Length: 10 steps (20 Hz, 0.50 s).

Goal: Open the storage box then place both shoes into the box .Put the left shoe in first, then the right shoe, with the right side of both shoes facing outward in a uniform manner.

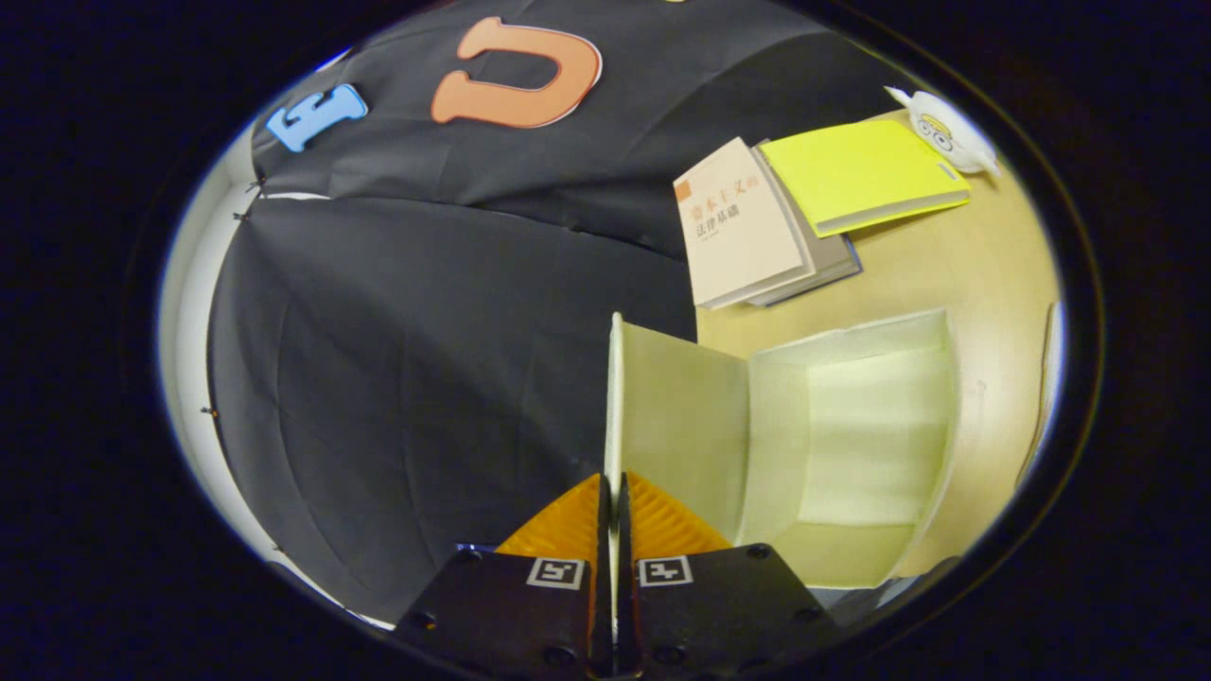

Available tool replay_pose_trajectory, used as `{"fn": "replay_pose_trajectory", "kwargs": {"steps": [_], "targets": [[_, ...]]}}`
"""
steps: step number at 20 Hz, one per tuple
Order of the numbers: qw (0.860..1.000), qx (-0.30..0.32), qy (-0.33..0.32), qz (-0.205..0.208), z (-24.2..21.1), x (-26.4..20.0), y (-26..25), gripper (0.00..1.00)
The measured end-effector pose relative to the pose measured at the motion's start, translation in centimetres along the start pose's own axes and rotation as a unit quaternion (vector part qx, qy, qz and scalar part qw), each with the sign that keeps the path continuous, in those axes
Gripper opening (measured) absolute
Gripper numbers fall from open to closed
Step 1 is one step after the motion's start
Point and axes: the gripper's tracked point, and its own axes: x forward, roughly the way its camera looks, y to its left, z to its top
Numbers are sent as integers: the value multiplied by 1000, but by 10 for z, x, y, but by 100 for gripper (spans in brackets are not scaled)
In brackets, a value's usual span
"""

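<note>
The gripper (pixel 613 492) has its fingers pinched on the thin edge of the storage box lid (pixel 672 416), swung wide. Just beyond lies the storage box (pixel 870 426) on the tabletop (pixel 984 274), its pale interior bare. Farther off, stacked books (pixel 757 227).

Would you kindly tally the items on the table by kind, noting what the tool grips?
Books: 3 (yellow book, beige book, grey book)
Storage box: 1, its door pinched by the tool
Toy figure: 1
Total: 5

Black cloth wall (pixel 426 331) hangs behind a pale wooden table (pixel 984 265).
</note>
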Motion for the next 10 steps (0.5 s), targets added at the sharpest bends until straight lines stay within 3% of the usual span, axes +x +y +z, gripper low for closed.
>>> {"fn": "replay_pose_trajectory", "kwargs": {"steps": [5, 7, 10], "targets": [[1000, -3, 11, -19, -10, 49, 25, 11], [1000, -4, 19, -19, -19, 64, 34, 19], [999, -5, 26, -19, -29, 77, 43, 47]]}}
